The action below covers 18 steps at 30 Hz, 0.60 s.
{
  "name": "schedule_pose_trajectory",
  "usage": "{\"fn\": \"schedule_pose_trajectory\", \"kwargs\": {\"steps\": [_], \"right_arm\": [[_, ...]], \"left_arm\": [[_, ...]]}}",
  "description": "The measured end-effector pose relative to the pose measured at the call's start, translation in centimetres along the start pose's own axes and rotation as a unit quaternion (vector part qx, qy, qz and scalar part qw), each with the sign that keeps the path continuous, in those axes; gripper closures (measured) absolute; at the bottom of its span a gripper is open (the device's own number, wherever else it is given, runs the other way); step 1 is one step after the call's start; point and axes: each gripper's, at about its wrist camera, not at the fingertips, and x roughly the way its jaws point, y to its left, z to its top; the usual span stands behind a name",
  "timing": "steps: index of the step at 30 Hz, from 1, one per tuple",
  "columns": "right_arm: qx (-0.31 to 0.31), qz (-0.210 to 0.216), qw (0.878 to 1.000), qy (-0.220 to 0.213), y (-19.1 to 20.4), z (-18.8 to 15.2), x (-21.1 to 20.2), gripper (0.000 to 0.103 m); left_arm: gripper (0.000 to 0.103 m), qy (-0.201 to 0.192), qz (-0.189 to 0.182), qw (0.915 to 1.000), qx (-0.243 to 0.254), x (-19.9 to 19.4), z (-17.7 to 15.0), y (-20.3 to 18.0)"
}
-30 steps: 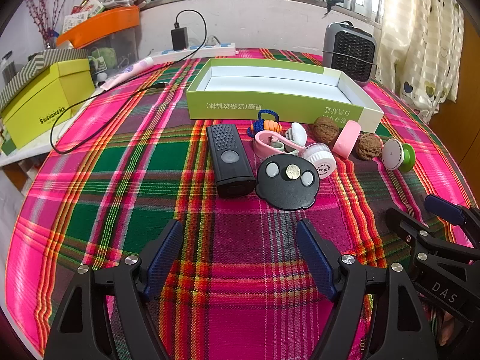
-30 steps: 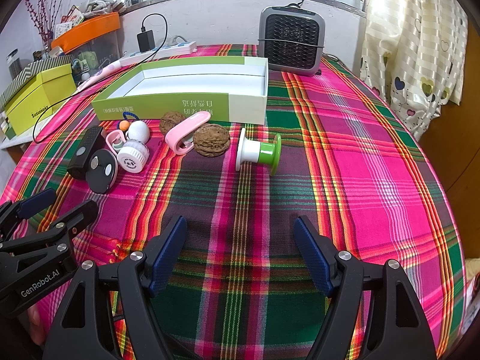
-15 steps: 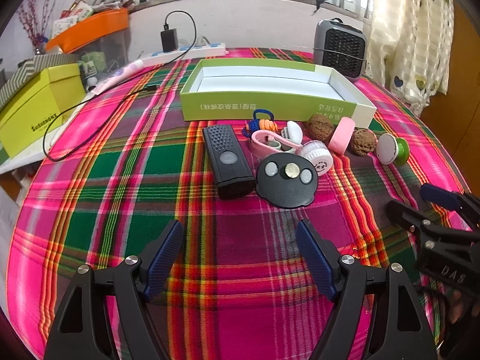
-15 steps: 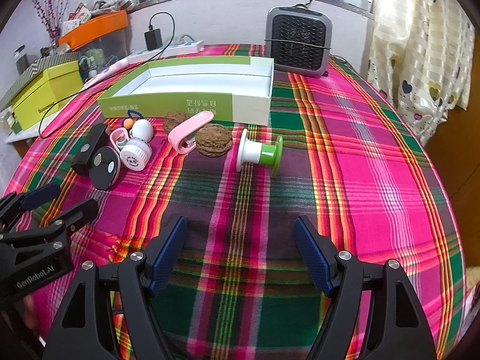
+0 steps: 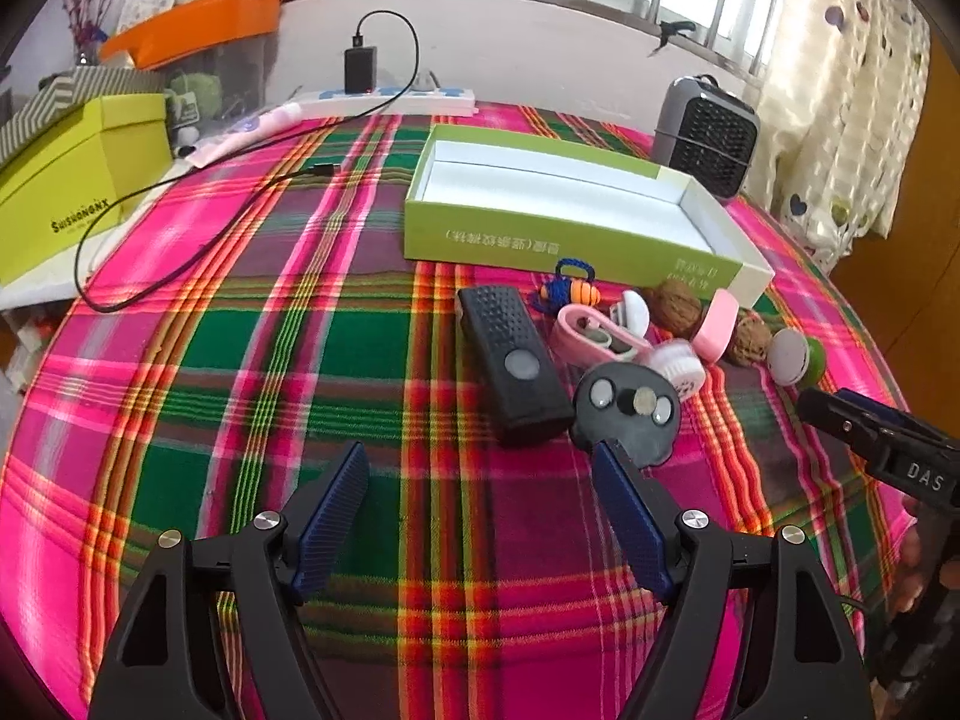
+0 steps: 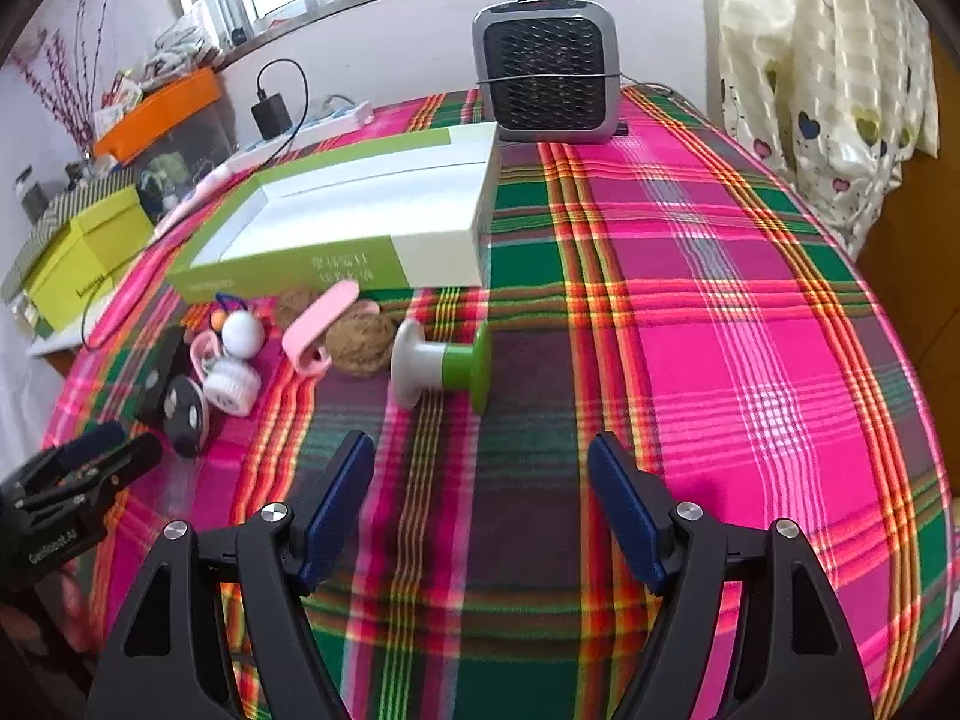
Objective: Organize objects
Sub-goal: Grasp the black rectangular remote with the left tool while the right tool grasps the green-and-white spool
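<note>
A plaid tablecloth (image 5: pixel 252 360) lies under both spread, empty grippers. Far ahead of the left gripper (image 5: pixel 480 516) sits the open green box (image 5: pixel 570 234); nearer, ahead and right, the black remote (image 5: pixel 510 360), with the round black disc (image 5: pixel 627 414) touching its right fingertip. The green-white spool (image 6: pixel 441 363) lies just ahead of the right gripper (image 6: pixel 480 510), walnut (image 6: pixel 360 342) to its left.

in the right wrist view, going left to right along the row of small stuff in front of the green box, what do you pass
round black disc → white round brush → pink clip → walnut → green and white spool
</note>
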Motion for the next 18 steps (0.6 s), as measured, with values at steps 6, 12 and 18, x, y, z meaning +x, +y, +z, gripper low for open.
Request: {"fn": "schedule_pose_trajectory", "kwargs": {"steps": [6,12,18], "right_arm": [[-0.020,-0.007,1.000,0.000,0.4,0.9,0.6,0.029],[-0.019,-0.006,1.000,0.007,0.1,1.3,1.3,0.033],[-0.025,-0.010,1.000,0.006,0.3,1.7,1.7,0.040]], "left_arm": [[0.026,-0.010,-0.005,0.9999,-0.009,0.0,1.1,0.4],[0.026,-0.013,0.003,0.9998,-0.011,0.6,2.4,0.7],[0.026,-0.006,0.007,0.9999,-0.009,1.5,3.1,0.9]]}}
